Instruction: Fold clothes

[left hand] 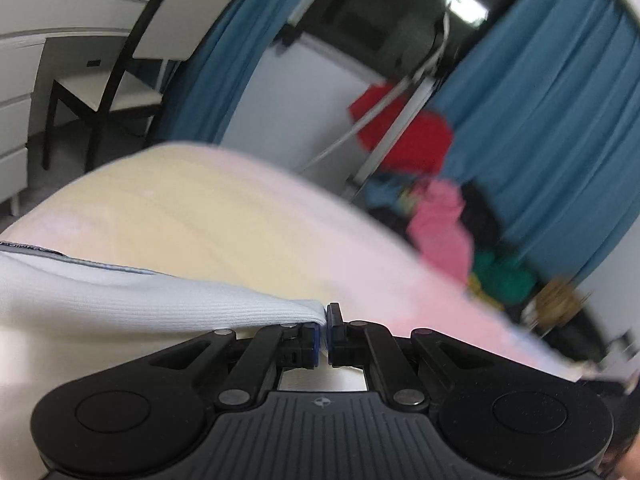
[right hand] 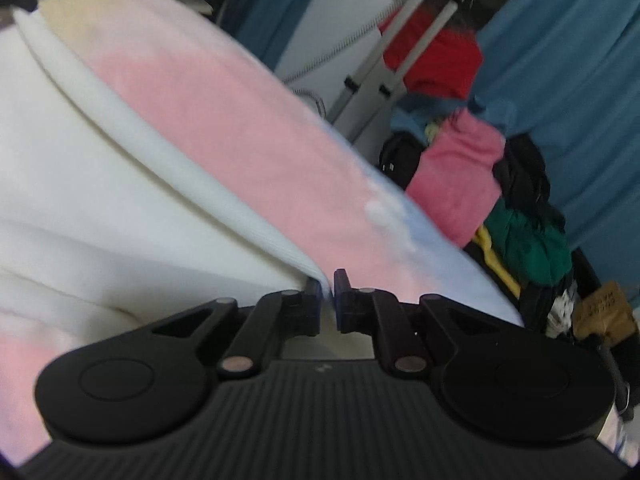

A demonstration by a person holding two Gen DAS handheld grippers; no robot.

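A white ribbed garment (left hand: 120, 300) lies on a bed with a pastel yellow, pink and blue cover (left hand: 224, 216). My left gripper (left hand: 325, 314) is shut on the garment's edge, which runs off to the left. In the right wrist view the same white garment (right hand: 100, 200) spreads to the left over the cover (right hand: 224, 128). My right gripper (right hand: 329, 280) is shut on its ribbed edge, which stretches up and left from the jaws.
A pile of clothes, red (left hand: 404, 132), pink (left hand: 440, 224) and green (left hand: 504, 276), lies beyond the bed by a metal rack (right hand: 400, 28) and blue curtains (left hand: 540, 120). A chair (left hand: 132, 64) and a white desk (left hand: 36, 40) stand at left.
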